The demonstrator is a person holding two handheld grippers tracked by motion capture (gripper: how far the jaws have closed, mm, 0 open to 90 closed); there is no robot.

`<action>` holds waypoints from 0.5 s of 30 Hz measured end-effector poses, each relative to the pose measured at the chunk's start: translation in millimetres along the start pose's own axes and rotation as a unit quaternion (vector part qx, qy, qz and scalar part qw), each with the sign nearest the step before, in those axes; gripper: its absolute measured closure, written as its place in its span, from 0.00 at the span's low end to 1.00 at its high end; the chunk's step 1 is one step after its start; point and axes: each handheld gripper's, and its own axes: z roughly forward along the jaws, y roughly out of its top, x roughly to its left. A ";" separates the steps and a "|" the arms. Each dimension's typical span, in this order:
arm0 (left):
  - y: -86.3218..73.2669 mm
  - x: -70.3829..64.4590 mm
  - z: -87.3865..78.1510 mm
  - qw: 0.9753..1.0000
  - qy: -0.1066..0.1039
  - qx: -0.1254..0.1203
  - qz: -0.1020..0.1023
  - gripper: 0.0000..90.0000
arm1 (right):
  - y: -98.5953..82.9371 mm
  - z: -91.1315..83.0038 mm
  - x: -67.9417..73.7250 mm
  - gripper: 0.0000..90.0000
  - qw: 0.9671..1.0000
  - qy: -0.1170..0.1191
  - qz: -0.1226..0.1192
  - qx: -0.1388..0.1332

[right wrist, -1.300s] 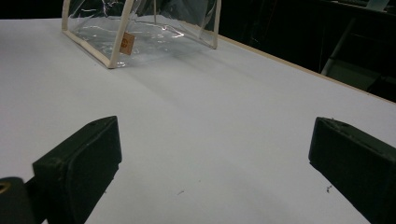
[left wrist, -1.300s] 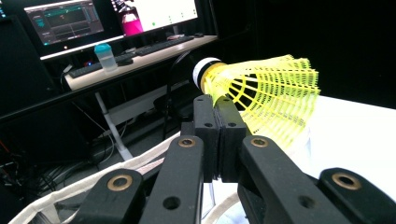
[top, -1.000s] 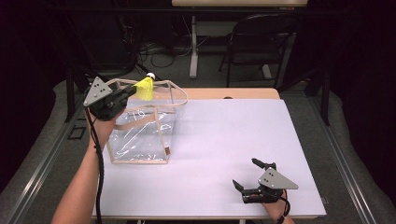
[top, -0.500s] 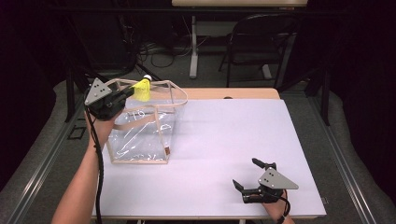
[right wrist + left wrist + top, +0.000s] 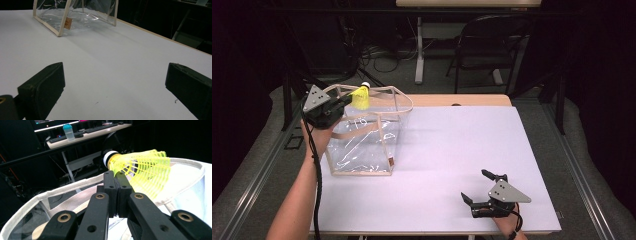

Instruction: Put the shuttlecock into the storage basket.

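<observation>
A yellow plastic shuttlecock [image 5: 360,96] with a white cork tip is held just above the open top of a clear bag [image 5: 362,145] with cream trim. My left gripper [image 5: 348,98] is shut on the shuttlecock's skirt near the cork. In the left gripper view the shuttlecock [image 5: 142,172] sticks out past the closed jaws of my left gripper [image 5: 116,177], over the bag's rim [image 5: 75,187]. My right gripper [image 5: 473,184] rests open on the white table near the front right, with nothing between its fingers. In the right gripper view, my right gripper [image 5: 115,80] faces the bag [image 5: 75,15] far ahead.
The white tabletop [image 5: 452,145] stretches between the bag and my right gripper. A black chair [image 5: 482,45] and desk legs stand beyond the table's far edge. The bag sits close to the table's left edge.
My left gripper has drifted slightly to the left with the shuttlecock, still over the bag's mouth. The right gripper has not moved.
</observation>
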 end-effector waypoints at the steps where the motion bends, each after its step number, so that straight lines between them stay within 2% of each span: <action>1: -0.6 0.9 0.4 1.000 0.001 0.002 -0.001 0.99 | 0.0 0.0 0.1 0.02 1.000 0.000 0.000 0.000; 15: -5.0 8.0 -0.7 1.000 0.014 0.018 -0.006 0.99 | 0.2 -0.2 0.0 0.03 1.000 0.001 0.000 -0.001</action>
